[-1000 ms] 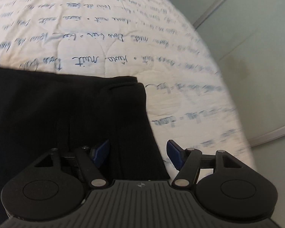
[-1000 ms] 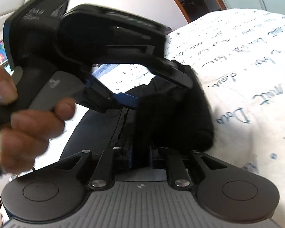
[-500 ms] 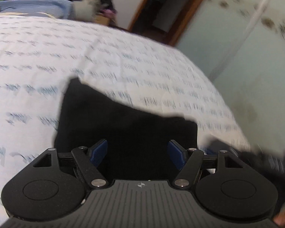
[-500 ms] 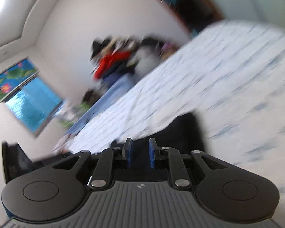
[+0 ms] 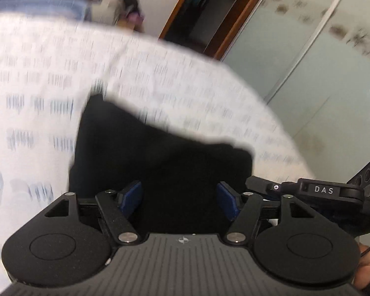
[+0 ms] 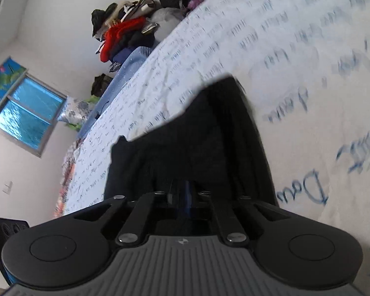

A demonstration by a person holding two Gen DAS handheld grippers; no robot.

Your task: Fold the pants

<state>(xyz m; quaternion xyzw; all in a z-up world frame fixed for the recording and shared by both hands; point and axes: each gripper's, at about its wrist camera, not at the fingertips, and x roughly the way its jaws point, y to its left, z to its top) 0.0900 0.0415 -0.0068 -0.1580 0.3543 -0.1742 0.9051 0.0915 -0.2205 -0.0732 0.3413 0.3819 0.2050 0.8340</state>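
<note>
The black pants (image 5: 160, 160) lie folded into a compact bundle on the white bed sheet with blue handwriting (image 5: 37, 86). My left gripper (image 5: 180, 194) hovers at the bundle's near edge. Its jaws are opening, the blue pads stand wide apart and do not press on the cloth. In the right wrist view the same pants (image 6: 197, 148) stretch away from my right gripper (image 6: 182, 194). Its jaws are closing and almost meet, and I see no cloth pinched between them. The right gripper's body (image 5: 320, 190) shows at the right edge of the left wrist view.
The sheet (image 6: 308, 74) spreads widely around the pants. A pile of clothes (image 6: 125, 32) sits at the far end of the bed, near a window (image 6: 27, 113). Pale wardrobe doors (image 5: 308, 74) and a dark doorway (image 5: 202, 12) stand beyond the bed. A hand (image 5: 365, 266) shows at bottom right.
The right gripper let go of the bunched pants it held, drew back and narrowed its jaws. The left gripper pulled back and tilted up, so the folded pants now lie ahead of it.
</note>
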